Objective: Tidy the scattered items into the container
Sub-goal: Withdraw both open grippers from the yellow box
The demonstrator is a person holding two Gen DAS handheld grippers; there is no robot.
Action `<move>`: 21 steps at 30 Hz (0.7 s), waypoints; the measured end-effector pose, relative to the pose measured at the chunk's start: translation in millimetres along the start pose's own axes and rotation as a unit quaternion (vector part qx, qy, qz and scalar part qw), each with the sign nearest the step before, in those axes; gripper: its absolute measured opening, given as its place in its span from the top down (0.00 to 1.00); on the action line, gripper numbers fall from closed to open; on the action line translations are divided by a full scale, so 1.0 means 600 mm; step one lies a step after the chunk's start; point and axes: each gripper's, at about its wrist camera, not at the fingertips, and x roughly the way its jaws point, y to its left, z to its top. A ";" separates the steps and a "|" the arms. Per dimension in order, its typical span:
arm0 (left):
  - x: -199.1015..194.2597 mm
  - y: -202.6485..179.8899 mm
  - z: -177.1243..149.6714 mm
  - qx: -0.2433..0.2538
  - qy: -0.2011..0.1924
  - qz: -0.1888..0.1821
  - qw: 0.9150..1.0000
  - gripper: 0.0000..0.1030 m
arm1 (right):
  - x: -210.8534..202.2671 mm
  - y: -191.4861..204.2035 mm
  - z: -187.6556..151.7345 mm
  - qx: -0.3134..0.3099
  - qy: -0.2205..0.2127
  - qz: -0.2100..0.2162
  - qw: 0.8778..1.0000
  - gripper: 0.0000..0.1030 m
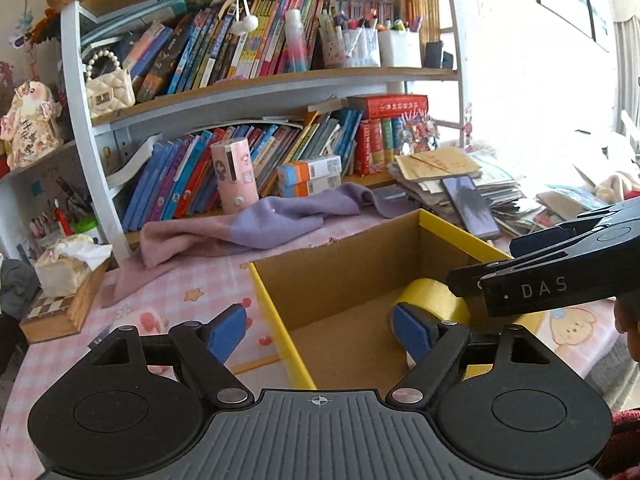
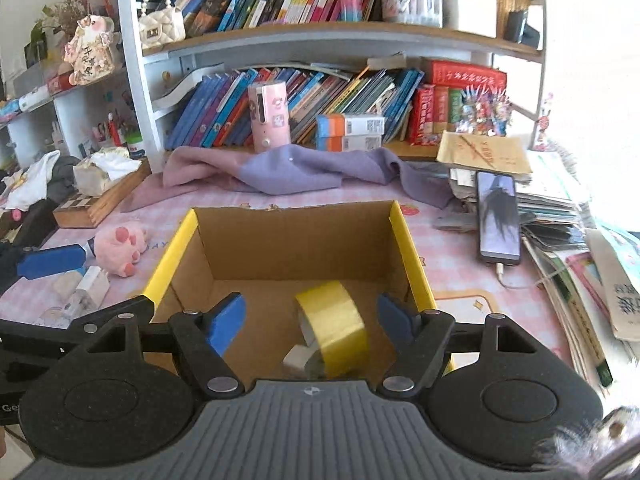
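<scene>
Cardboard box (image 2: pixel 294 248) with yellow rims sits centre frame on the pink tablecloth (image 2: pixel 460 236). A yellow tape roll (image 2: pixel 334 328) lies on its floor, lower centre of the right wrist view, a smaller grey roll (image 2: pixel 298 358) touching it.

Right gripper (image 2: pixel 312 322): fingers apart, nothing between the pads; the tape is below them.

Left gripper (image 1: pixel 320 330): fingers apart, straddling the box's left wall, empty.

Pink plush (image 2: pixel 120 246) and small bottle (image 2: pixel 86 288) lie on the cloth, left of the box.
</scene>
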 end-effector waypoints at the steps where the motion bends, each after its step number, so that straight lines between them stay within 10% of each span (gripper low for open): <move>1: -0.009 0.003 -0.006 0.000 -0.003 -0.003 1.000 0.20 | -0.009 0.006 -0.005 0.001 -0.003 -0.005 1.000 0.30; 21: -0.193 0.066 -0.135 -0.017 0.002 -0.034 0.999 0.19 | -0.163 0.154 -0.152 0.020 -0.006 -0.061 0.998 0.28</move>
